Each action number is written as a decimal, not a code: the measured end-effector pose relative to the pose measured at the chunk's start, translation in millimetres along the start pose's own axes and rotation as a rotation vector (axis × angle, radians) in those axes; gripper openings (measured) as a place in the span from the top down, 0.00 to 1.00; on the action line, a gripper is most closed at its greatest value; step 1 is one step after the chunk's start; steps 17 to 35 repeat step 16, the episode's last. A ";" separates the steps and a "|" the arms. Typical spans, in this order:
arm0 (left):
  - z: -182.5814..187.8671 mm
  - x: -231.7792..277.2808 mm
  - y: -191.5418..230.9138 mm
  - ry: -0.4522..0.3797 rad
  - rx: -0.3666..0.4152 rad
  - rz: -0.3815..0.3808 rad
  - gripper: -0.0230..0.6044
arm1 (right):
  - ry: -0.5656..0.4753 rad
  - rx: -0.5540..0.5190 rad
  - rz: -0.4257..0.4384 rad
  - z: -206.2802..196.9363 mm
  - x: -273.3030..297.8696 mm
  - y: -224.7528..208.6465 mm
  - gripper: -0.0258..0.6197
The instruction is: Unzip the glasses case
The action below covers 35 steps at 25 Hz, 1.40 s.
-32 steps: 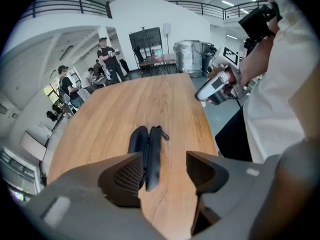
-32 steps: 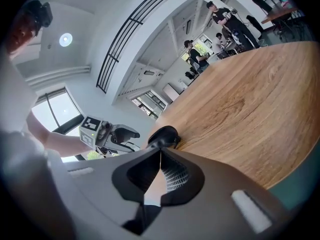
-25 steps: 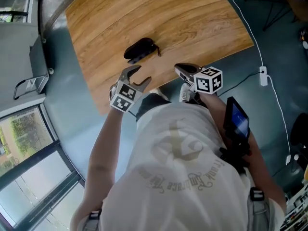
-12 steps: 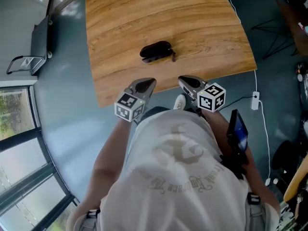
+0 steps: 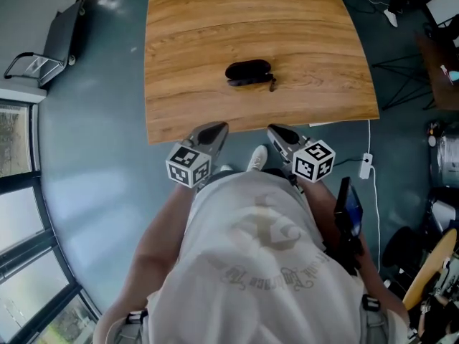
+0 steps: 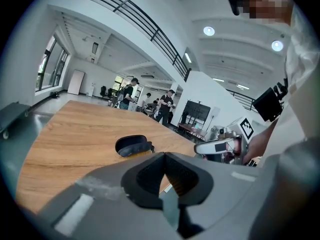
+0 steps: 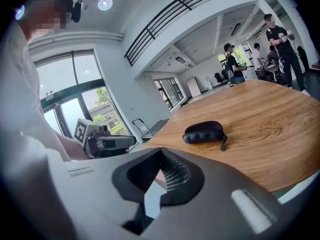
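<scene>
Glasses case flat on wooden table, mid-board, short strap at its right end in head view. Left gripper and right gripper pinched closed, nothing between jaws. Both held at table's near edge, side by side, well apart from case.

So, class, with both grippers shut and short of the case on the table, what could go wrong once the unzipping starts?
1. The case lies loose on the table; a tug on its pull may just drag it unless one gripper pins it.
2. The pull is small, so a gripper could easily miss it.
3. The left gripper and right gripper are both shut and must open first.
</scene>
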<state>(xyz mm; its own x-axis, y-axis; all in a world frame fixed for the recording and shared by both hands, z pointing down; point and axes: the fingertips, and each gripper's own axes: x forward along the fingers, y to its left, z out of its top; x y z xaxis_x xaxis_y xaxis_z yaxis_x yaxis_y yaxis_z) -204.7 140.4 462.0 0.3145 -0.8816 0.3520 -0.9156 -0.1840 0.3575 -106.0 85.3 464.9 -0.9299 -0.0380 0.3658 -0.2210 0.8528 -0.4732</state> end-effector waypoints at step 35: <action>-54.9 -59.9 -35.0 -0.006 -0.015 -0.040 0.96 | -0.019 -0.032 -0.059 -46.0 -34.1 57.2 0.95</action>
